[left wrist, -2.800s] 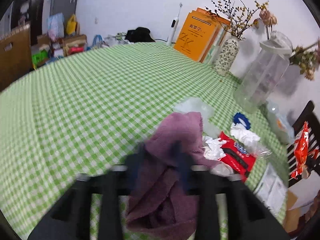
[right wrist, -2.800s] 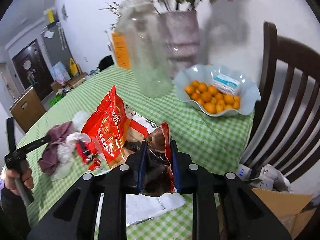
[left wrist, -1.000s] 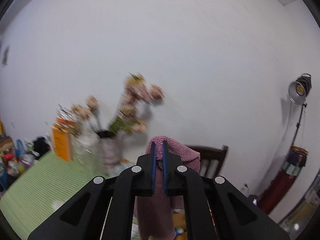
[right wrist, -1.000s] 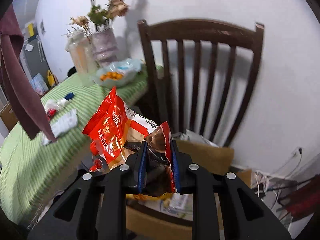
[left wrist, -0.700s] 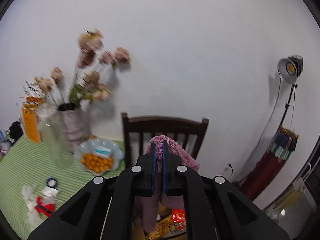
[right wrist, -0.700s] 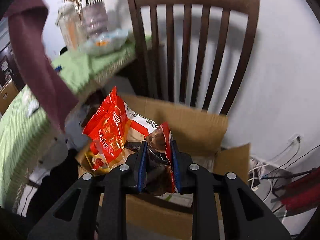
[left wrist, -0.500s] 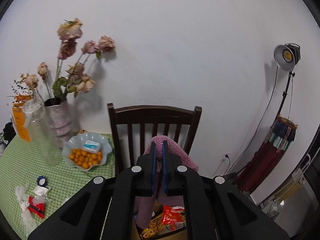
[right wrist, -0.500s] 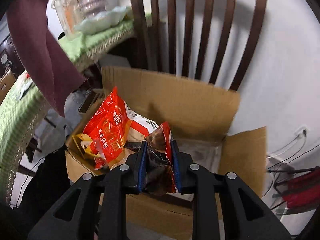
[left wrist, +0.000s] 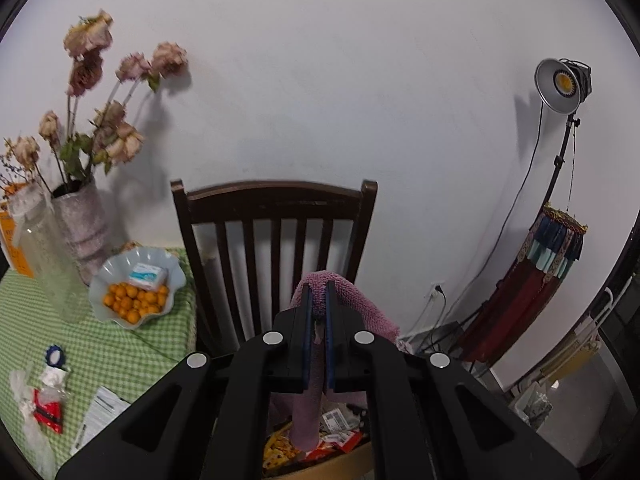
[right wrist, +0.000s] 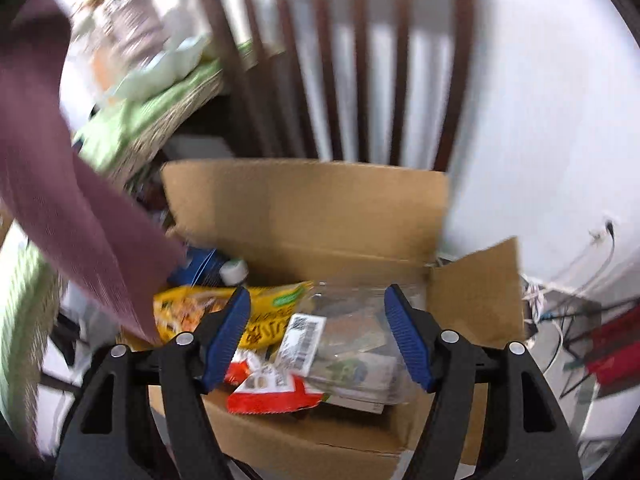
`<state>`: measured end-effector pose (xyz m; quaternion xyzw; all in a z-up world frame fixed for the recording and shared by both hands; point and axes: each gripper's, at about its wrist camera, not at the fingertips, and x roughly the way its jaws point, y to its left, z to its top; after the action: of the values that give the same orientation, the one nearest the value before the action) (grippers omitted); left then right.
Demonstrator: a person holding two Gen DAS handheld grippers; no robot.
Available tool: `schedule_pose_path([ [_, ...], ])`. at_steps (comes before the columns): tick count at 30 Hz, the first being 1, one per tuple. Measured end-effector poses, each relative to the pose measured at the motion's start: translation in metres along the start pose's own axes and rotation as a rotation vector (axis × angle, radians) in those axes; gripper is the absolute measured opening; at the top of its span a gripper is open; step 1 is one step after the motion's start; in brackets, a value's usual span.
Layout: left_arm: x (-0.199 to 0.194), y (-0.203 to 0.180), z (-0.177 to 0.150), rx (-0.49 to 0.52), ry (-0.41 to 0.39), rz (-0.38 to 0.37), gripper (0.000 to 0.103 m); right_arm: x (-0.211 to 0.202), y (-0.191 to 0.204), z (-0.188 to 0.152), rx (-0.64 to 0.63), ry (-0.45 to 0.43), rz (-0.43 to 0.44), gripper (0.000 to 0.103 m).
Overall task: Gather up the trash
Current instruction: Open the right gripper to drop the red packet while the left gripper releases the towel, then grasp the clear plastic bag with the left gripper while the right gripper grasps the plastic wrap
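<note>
My left gripper (left wrist: 318,294) is shut on a mauve towel (left wrist: 352,304) that hangs down over a cardboard box (left wrist: 332,467) of wrappers. My right gripper (right wrist: 317,300) is open and empty just above the same cardboard box (right wrist: 304,204). A red snack bag (right wrist: 272,390) lies in the box below the fingers, among a yellow packet (right wrist: 208,308) and clear plastic (right wrist: 352,320). The towel (right wrist: 60,208) hangs at the left of the right wrist view. A red wrapper (left wrist: 48,410), tissue and a white paper (left wrist: 98,412) lie on the green checked table (left wrist: 120,356).
A dark wooden chair (left wrist: 276,232) stands behind the box against the white wall. A bowl of oranges (left wrist: 136,292), a vase of dried flowers (left wrist: 82,216) and a clear jug (left wrist: 44,252) stand on the table. A lamp stand (left wrist: 560,92) and cables are at the right.
My right gripper has opened and dropped the red snack bag into the box. My left gripper still holds the towel, which now hangs closer over the box.
</note>
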<state>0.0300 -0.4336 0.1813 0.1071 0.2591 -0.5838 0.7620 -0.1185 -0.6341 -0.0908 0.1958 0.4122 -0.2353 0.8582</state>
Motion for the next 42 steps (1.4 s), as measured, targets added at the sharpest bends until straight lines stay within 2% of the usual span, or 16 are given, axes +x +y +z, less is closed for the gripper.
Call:
schedule_pose_path([
  [5, 0.034, -0.002, -0.022, -0.01, 0.057, 0.001, 0.003, 0.004, -0.012, -0.003, 0.071, 0.005, -0.034, 0.07],
  [10, 0.104, 0.013, -0.07, -0.051, 0.231, 0.032, 0.003, 0.011, -0.014, -0.007, 0.107, 0.021, -0.013, 0.07],
  [13, 0.148, 0.024, -0.107, -0.008, 0.337, 0.094, 0.003, 0.012, -0.011, -0.011, 0.117, 0.029, -0.015, 0.07],
  [16, 0.182, 0.037, -0.142, -0.02, 0.454, 0.104, 0.003, 0.018, -0.002, -0.013, 0.095, 0.042, -0.02, 0.07],
  [17, 0.195, 0.041, -0.156, -0.021, 0.489, 0.128, 0.005, 0.019, -0.001, -0.014, 0.091, 0.046, -0.019, 0.07],
  [19, 0.212, 0.041, -0.177, 0.003, 0.535, 0.151, 0.006, 0.022, 0.002, -0.016, 0.086, 0.052, -0.017, 0.07],
  [20, 0.222, 0.042, -0.187, 0.007, 0.565, 0.162, 0.023, 0.023, 0.003, -0.017, 0.085, 0.056, -0.019, 0.07],
  [21, 0.228, 0.043, -0.193, 0.007, 0.59, 0.172, 0.031, 0.026, 0.005, -0.019, 0.081, 0.063, -0.027, 0.07],
  [22, 0.233, 0.044, -0.199, 0.006, 0.613, 0.179, 0.034, 0.027, 0.007, -0.02, 0.074, 0.068, -0.037, 0.07],
  [24, 0.232, 0.044, -0.202, 0.011, 0.608, 0.166, 0.034, 0.03, 0.011, -0.022, 0.059, 0.076, -0.049, 0.07],
  [26, 0.223, 0.044, -0.196, 0.014, 0.574, 0.156, 0.04, 0.033, 0.013, -0.023, 0.055, 0.083, -0.045, 0.07],
  [32, 0.19, 0.056, -0.166, 0.004, 0.476, 0.165, 0.048, 0.035, 0.015, -0.022, 0.058, 0.084, -0.055, 0.07],
  [42, 0.129, 0.088, -0.142, -0.028, 0.355, 0.189, 0.051, 0.019, 0.028, -0.009, 0.06, 0.052, -0.088, 0.07],
])
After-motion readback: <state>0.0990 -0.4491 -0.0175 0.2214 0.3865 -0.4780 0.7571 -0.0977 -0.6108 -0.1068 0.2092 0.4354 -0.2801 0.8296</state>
